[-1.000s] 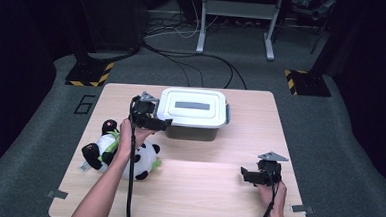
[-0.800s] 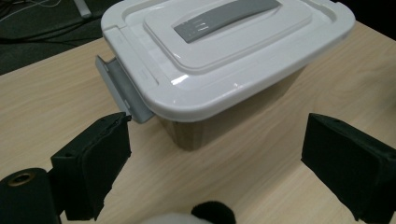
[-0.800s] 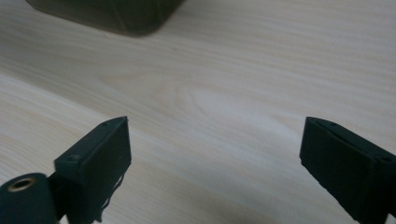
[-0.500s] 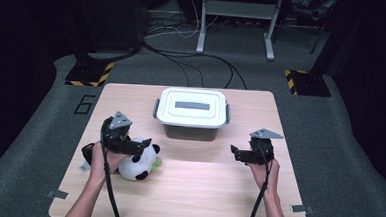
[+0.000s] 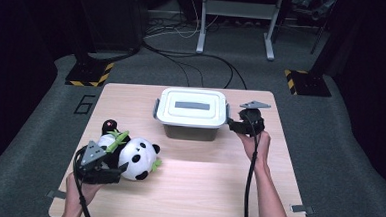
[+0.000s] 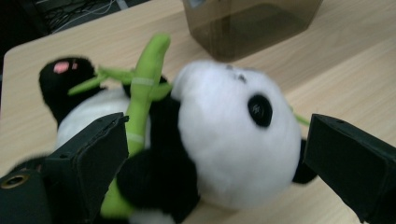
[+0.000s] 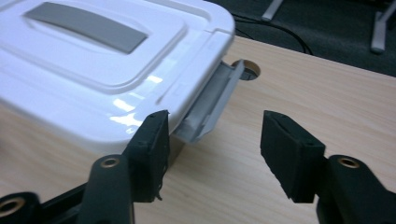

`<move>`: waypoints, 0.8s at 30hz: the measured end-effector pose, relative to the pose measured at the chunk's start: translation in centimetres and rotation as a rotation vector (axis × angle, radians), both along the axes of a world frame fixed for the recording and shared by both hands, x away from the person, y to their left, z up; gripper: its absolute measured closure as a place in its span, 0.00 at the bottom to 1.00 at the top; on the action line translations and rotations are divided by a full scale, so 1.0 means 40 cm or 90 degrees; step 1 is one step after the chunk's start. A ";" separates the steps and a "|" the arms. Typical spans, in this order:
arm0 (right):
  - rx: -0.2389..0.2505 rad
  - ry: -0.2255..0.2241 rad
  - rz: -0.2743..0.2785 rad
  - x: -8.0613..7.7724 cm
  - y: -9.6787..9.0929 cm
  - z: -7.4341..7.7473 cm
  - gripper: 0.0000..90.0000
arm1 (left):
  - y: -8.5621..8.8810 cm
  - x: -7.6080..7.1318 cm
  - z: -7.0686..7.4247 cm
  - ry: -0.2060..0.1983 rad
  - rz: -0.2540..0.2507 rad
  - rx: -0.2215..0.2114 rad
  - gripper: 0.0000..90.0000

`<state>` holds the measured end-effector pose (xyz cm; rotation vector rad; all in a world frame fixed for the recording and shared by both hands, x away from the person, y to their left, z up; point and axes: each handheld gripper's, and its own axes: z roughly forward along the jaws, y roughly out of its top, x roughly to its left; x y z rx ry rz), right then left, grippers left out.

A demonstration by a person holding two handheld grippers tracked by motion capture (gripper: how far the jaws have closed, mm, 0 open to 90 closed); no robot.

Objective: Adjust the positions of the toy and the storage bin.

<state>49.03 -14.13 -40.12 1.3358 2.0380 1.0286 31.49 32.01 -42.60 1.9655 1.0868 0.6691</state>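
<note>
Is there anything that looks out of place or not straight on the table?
The panda lies on its side rather than sitting up, a green bamboo stalk across its body. The box sits square, lid on, but its side latch hangs flipped open.

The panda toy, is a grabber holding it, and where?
Not yet. The left gripper has its jaws wide open on either side of the panda toy, around its head and chest, without squeezing. The right gripper is open too, by the box's grey latch.

Legible markings: one numeral, "6" (image 5: 85, 104), painted in dark figures on the grey floor just left of the bench's (image 5: 131, 98) far left corner. No other text, label or brand readable.
</note>
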 end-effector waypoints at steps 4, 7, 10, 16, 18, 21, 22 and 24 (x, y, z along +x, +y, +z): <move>0.008 0.019 -0.013 0.034 -0.001 -0.018 0.59 | 0.031 -0.038 -0.030 -0.008 0.018 -0.001 0.07; 0.022 0.026 -0.016 0.053 0.004 -0.027 0.61 | 0.048 -0.059 -0.059 -0.009 0.033 -0.004 0.08; 0.029 0.038 -0.016 0.069 0.010 -0.035 0.64 | 0.063 -0.079 -0.090 -0.002 0.042 -0.008 0.08; 0.041 0.056 -0.023 0.091 0.019 -0.055 0.75 | 0.068 -0.089 -0.166 0.026 0.051 0.006 0.08; 0.050 0.059 -0.023 0.092 0.022 -0.058 0.81 | 0.067 -0.084 -0.186 0.034 0.056 0.010 0.08; 0.046 0.055 -0.038 0.087 0.032 -0.058 0.85 | 0.064 -0.076 -0.207 0.037 0.059 0.010 0.08; 0.046 0.055 -0.042 0.086 0.033 -0.057 0.86 | 0.063 -0.073 -0.212 0.044 0.061 0.012 0.08; 0.053 0.057 -0.054 0.083 0.034 -0.057 0.86 | 0.061 -0.067 -0.224 0.045 0.068 0.014 0.08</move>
